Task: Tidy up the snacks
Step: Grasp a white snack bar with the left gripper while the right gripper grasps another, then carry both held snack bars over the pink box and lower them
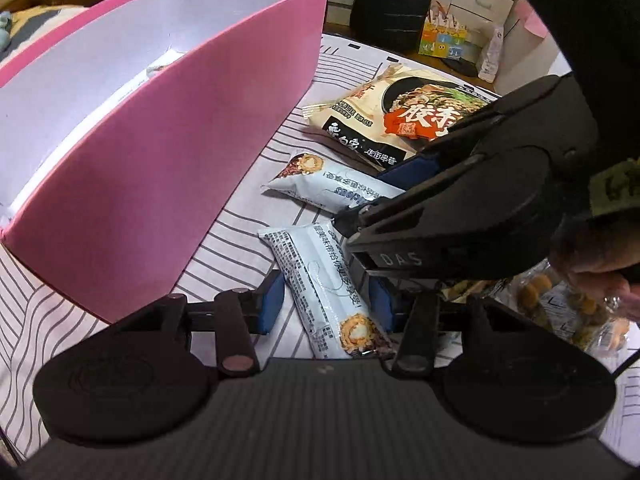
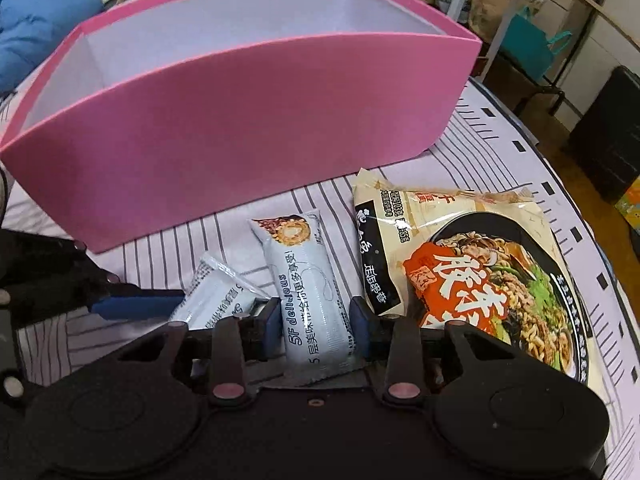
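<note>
Right wrist view: snack bar [image 2: 316, 304] between right tongs [image 2: 316, 322].

The black right gripper [image 1: 362, 236] hides part of the big noodle bag [image 1: 394, 108]. The tall pink cardboard box [image 2: 240, 128] hides its own floor. The white striped cloth [image 2: 520, 168] is cut off.

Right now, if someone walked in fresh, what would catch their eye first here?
The big pink box standing open at the back of the striped cloth. In front of it, the large noodle packet lies to the right, beside two white snack bars, each straddled by a gripper: the right gripper and the left gripper.
</note>
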Available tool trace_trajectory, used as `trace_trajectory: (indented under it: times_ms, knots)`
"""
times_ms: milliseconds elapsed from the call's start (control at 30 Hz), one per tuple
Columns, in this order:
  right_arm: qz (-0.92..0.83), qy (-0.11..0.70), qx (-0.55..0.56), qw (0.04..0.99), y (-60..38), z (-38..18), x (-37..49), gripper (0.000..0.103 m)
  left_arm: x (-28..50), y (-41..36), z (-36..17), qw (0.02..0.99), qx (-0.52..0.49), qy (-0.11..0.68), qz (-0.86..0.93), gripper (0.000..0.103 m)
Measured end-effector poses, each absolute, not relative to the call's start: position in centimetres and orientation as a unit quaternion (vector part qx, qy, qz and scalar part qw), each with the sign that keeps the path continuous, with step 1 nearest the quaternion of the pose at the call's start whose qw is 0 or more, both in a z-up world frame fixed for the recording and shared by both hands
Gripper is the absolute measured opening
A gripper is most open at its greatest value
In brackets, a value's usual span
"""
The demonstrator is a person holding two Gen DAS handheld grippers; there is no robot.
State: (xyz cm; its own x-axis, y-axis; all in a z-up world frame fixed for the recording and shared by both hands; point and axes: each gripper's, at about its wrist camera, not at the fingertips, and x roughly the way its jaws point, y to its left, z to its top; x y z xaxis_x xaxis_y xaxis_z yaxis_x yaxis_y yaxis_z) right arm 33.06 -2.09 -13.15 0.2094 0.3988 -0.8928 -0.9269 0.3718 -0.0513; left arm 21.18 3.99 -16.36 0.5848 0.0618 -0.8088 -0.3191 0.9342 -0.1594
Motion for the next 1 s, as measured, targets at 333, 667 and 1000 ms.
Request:
trace_trajectory:
  times_ms: [333,667,1000]
  knots:
    - [0.459,0.430,-0.250,0.737,-3.8,-11.5,32.3,0.033,20.9,4.7,-15.3,0.867,-0.134,0.474,0.073,0.027]
    - [0.423,0.452,-0.195,0.761,-4.4,-10.0,30.5,0.033,18.1,6.8,-13.1,0.870,-0.132,0.470,0.074,0.027]
    - [0.392,0.495,-0.103,0.769,-5.0,-8.4,28.8,0.033,15.2,8.5,-11.3,0.864,-0.149,0.477,0.053,0.027]
